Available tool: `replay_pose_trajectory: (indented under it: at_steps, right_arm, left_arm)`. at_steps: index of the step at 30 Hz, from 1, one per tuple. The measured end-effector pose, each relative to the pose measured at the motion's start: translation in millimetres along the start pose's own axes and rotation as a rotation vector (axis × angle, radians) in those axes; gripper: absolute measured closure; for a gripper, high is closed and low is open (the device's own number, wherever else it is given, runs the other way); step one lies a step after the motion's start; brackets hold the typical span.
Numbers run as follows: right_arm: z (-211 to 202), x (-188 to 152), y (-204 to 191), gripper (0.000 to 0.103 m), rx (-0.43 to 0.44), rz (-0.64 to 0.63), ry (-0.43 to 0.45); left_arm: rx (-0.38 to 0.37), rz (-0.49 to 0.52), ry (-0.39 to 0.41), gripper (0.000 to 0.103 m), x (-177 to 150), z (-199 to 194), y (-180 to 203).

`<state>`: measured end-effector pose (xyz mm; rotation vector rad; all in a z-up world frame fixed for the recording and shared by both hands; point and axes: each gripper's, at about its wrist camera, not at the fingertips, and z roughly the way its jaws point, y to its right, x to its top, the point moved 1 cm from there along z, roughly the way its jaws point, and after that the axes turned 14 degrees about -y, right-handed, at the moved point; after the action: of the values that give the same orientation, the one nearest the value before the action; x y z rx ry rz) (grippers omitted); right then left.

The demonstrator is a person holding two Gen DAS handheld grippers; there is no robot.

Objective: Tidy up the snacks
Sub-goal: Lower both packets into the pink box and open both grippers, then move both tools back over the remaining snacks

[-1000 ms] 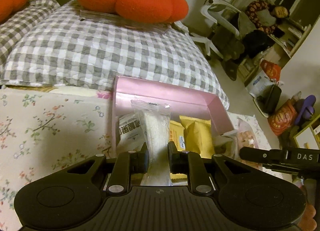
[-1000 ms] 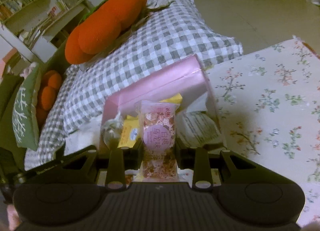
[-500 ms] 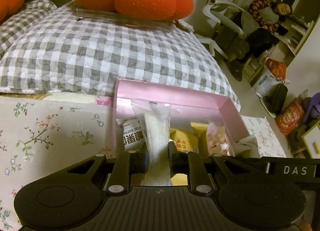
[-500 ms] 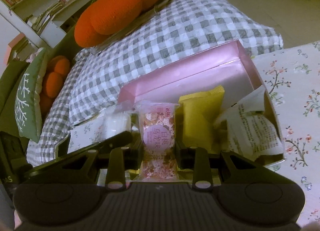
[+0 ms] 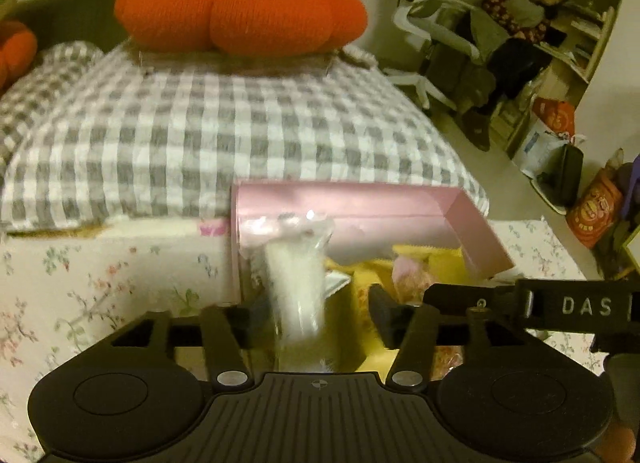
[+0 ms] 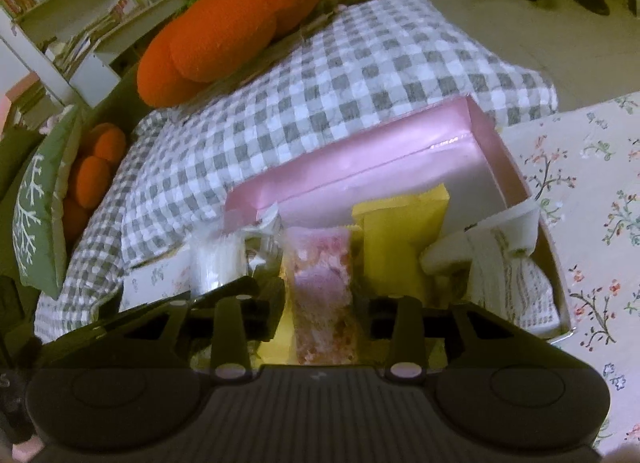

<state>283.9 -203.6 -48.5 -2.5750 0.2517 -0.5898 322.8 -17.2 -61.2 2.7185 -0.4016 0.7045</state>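
A pink box (image 5: 352, 203) lies on the floral sheet and holds several snack packets. My left gripper (image 5: 310, 315) stands open over its left end; a clear packet with a white snack (image 5: 296, 283), blurred, drops loose between the fingers. My right gripper (image 6: 322, 303) is open over the same box (image 6: 360, 159); a pink flowered packet (image 6: 320, 287), blurred, sits loose between its fingers. Yellow packets (image 6: 400, 247) and a white printed packet (image 6: 508, 263) lie in the box. The right gripper's body (image 5: 560, 305) shows at the right of the left wrist view.
A grey checked pillow (image 5: 200, 135) lies right behind the box with an orange pumpkin cushion (image 5: 240, 19) on it. The floral sheet (image 6: 592, 191) spreads to the right. A green cushion (image 6: 36, 211) and shelves are at the left, an office chair (image 5: 432, 31) at the back.
Both grippers have opened and let go of their packets over the pink box. The white snack packet and the pink packet are slipping down, blurred by motion.
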Motion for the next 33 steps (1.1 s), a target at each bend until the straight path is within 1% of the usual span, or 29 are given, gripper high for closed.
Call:
replay_pose_trajectory:
  at_steps: [2, 4, 9, 14, 20, 24, 29, 33]
  right_arm:
    - [-5.3, 1.5, 1.7, 0.066, -0.004, 0.013, 0.022]
    - [-11.2, 1.8, 4.3, 0.066, -0.003, 0.021, 0.039]
    - [-22.4, 2.6, 9.4, 0.066, 0.016, 0.038, 0.048]
    - [-31.6, -0.7, 7.3, 0.065, 0.017, 0.027, 0.029]
    - [-51.4, -9.3, -2.0, 0.059, 0.002, -0.015, -0.002]
    - [-63.1, -18.7, -6.5, 0.049, -0.030, -0.056, -0.022]
    - [-72.3, -35.2, -3.3, 0.049, -0.070, -0.084, -0.080]
    - [-83.2, -48.4, 2.1, 0.048, -0.091, -0.084, -0.108]
  left_arm:
    - [-0.011, 0.000, 0.018, 0.041, 2.7, -8.1, -0.2]
    - [-0.014, -0.008, 0.035, 0.037, 4.1, -15.2, -2.0]
    - [-0.009, -0.040, 0.042, 0.035, 4.7, -27.3, -7.9]
    - [0.036, -0.052, 0.023, 0.034, -1.6, -40.2, -8.4]
    - [0.012, -0.108, 0.021, 0.034, -10.5, -65.5, -12.1]
    - [0.036, -0.090, -0.013, 0.031, -19.9, -78.0, -1.6]
    - [0.023, -0.057, -0.070, 0.030, -44.2, -87.1, 21.9]
    - [0.041, -0.020, -0.130, 0.029, -67.4, -83.6, 41.3]
